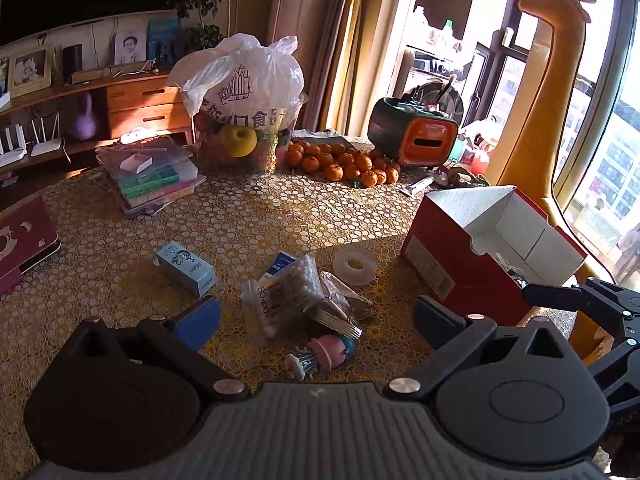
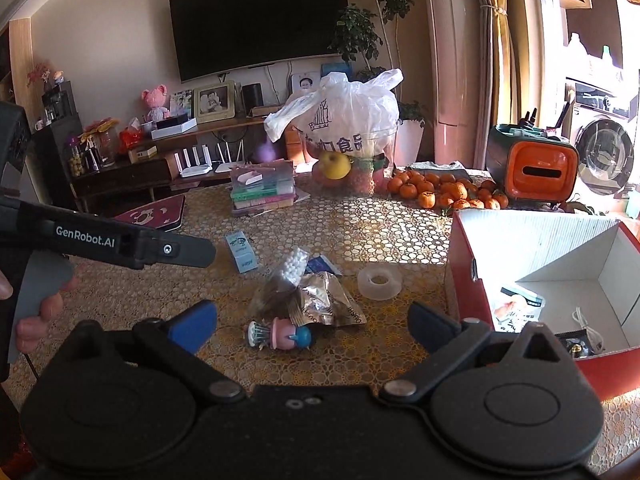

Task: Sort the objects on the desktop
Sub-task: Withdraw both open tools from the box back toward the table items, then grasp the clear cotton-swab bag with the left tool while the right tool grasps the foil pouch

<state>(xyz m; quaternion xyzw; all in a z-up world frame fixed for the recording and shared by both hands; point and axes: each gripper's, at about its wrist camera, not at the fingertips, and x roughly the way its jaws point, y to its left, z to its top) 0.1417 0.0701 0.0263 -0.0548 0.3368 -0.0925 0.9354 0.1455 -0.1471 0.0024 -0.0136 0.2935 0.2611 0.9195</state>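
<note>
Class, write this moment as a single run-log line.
left gripper: open, empty | right gripper: open, empty | cotton swab pack, tape roll, toy figure: on table | red box: open, partly filled

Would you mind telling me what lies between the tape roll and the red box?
Only bare tablecloth lies between the tape roll and the red box; the right wrist view shows it clearest.
</note>
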